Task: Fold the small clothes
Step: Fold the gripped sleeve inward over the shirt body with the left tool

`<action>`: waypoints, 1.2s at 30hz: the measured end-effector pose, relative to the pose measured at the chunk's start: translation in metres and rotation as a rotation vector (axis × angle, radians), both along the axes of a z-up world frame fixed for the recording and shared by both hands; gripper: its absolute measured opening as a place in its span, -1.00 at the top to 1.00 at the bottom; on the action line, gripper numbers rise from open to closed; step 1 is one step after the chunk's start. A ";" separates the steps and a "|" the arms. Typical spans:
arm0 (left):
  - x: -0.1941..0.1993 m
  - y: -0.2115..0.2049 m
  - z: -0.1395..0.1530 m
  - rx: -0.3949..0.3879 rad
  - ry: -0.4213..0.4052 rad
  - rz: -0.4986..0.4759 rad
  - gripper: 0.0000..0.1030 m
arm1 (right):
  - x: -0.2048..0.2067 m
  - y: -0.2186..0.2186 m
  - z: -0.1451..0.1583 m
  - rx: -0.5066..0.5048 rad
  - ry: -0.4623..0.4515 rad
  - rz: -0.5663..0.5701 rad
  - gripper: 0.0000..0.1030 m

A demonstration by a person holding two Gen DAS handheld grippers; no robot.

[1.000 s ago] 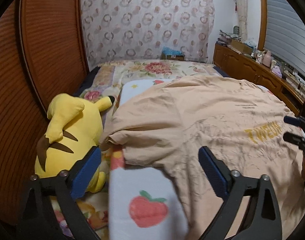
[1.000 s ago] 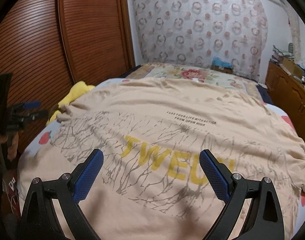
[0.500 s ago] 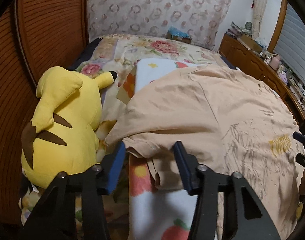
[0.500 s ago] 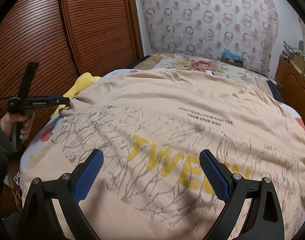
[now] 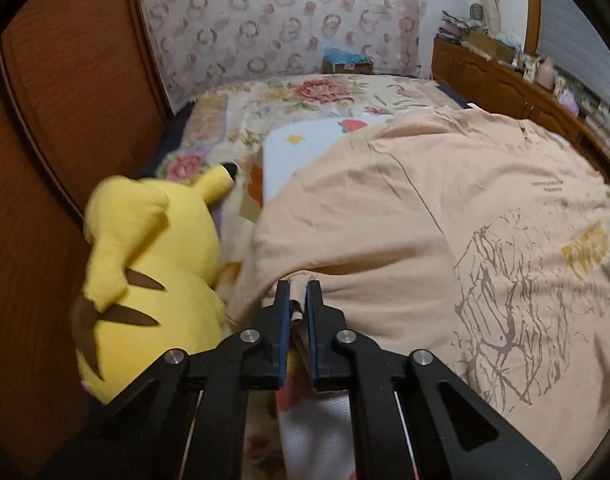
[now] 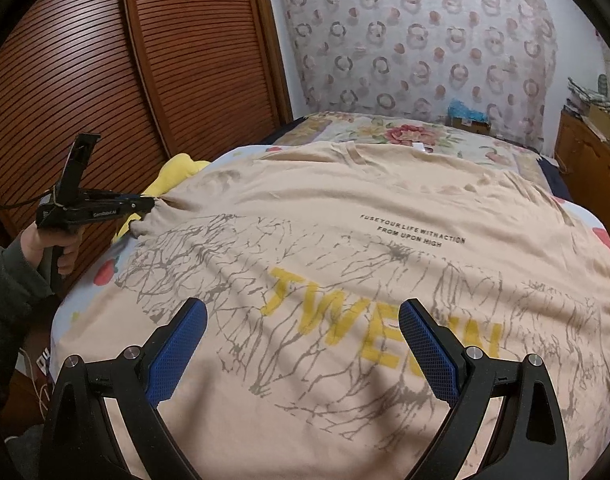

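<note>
A peach T-shirt [image 6: 345, 216] with yellow letters and a grey branch print lies spread flat on the bed; it also shows in the left wrist view [image 5: 405, 216]. My left gripper [image 5: 298, 292] is shut on the shirt's left sleeve edge, which bunches between the blue pads. In the right wrist view the left gripper [image 6: 145, 204] pinches that sleeve at the shirt's left side. My right gripper [image 6: 303, 332] is open and empty, hovering over the shirt's lower middle above the print.
A yellow plush toy [image 5: 145, 264] lies beside the sleeve at the bed's left edge, against a wooden slatted wardrobe [image 6: 105, 80]. A floral bedspread [image 5: 305, 96] and fruit-print blanket [image 5: 301, 148] lie under the shirt. A wooden dresser [image 5: 505, 80] stands on the right.
My left gripper moved forward and left to the sleeve and closed on it, from wide open to shut. The sleeve now bunches at its tips. The right gripper stayed open, nearly still.
</note>
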State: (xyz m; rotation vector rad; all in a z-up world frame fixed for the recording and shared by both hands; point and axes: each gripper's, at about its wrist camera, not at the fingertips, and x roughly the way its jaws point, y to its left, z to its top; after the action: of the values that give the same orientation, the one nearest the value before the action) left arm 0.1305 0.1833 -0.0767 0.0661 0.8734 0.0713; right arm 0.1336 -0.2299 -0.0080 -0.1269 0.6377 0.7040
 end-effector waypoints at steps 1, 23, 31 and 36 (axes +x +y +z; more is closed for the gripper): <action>-0.002 -0.004 0.007 0.012 -0.021 -0.012 0.84 | -0.001 -0.002 0.000 0.006 0.001 -0.003 -0.89; -0.024 -0.085 0.084 -0.030 -0.198 -0.232 -0.43 | -0.006 -0.013 -0.004 0.043 0.004 -0.055 -0.89; 0.006 -0.055 0.019 -0.132 -0.062 -0.144 -0.41 | 0.012 0.000 -0.003 0.014 -0.002 -0.010 -0.88; 0.017 -0.056 -0.013 -0.158 0.023 -0.144 0.02 | 0.023 0.020 0.005 -0.008 -0.050 0.029 -0.87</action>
State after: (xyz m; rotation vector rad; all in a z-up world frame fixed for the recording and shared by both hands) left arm 0.1470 0.1269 -0.0896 -0.0188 0.8920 -0.1331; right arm 0.1564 -0.2097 -0.0035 -0.1611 0.5923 0.7241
